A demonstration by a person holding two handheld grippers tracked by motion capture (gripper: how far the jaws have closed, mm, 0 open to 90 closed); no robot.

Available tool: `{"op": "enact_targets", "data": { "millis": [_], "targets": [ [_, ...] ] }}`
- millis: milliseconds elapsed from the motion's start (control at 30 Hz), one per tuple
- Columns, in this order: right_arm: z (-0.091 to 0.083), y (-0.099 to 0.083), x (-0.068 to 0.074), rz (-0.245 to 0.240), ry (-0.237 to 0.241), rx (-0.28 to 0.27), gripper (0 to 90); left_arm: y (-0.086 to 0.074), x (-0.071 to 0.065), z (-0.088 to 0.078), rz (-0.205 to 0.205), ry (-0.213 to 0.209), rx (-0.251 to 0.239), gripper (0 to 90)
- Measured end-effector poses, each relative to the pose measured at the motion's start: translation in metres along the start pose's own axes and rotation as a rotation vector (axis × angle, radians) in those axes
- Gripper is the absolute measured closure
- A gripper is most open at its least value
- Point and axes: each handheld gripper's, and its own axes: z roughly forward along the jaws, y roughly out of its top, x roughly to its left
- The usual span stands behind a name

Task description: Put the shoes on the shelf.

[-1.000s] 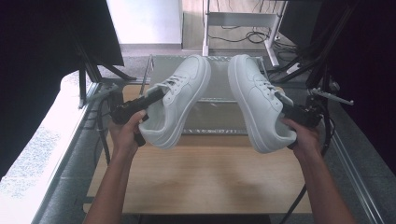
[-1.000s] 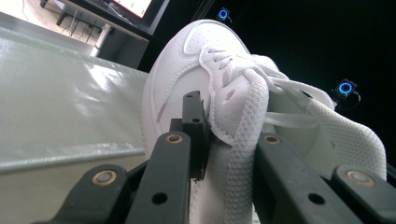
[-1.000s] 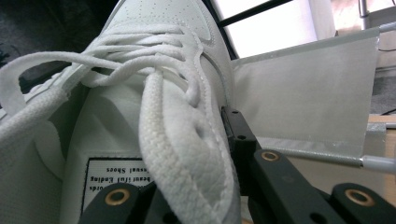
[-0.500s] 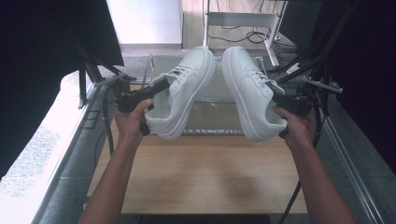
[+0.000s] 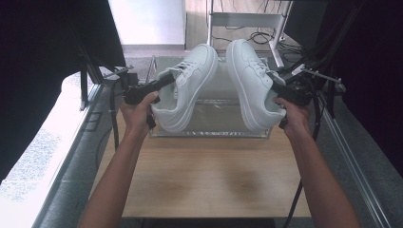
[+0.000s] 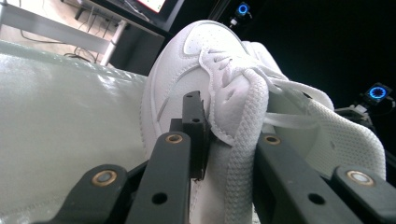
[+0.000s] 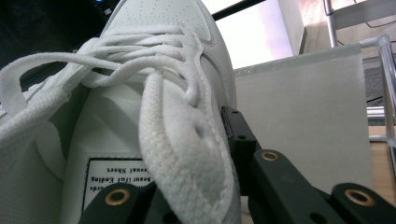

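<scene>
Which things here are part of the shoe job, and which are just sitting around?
Part of the job:
- left shoe, clamped in the left tool
- right shoe, clamped in the right tool
- clear box beneath them

Just around:
- wooden table
- metal rack
- floor cables

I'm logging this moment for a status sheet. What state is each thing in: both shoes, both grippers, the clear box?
left shoe: lifted off the table, tilted, laces tied
right shoe: lifted, tilted, laces tied
left gripper: shut on the left shoe's collar
right gripper: shut on the right shoe's collar
clear box: on the table, open-topped, below the shoes
</scene>
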Motion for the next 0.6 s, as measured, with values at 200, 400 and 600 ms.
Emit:
{"op": "enact_targets", "data": {
  "millis": [200, 400, 600],
  "targets": [
    [0.007, 0.008, -0.001, -0.004, -0.035, 0.005, 85.6, 0.01, 0.003, 0.012, -0.018, 0.025, -0.004, 81.2],
    [0.016, 0.013, -0.002, 0.011, -0.058, 0.008, 85.6, 0.019, 0.001, 0.021, -0.006, 0.058, -0.01, 81.2],
    [0.028, 0.016, 0.002, -0.014, -0.1, 0.018, 85.6, 0.025, 0.002, 0.029, -0.012, 0.083, -0.015, 81.2]
  ]
}}
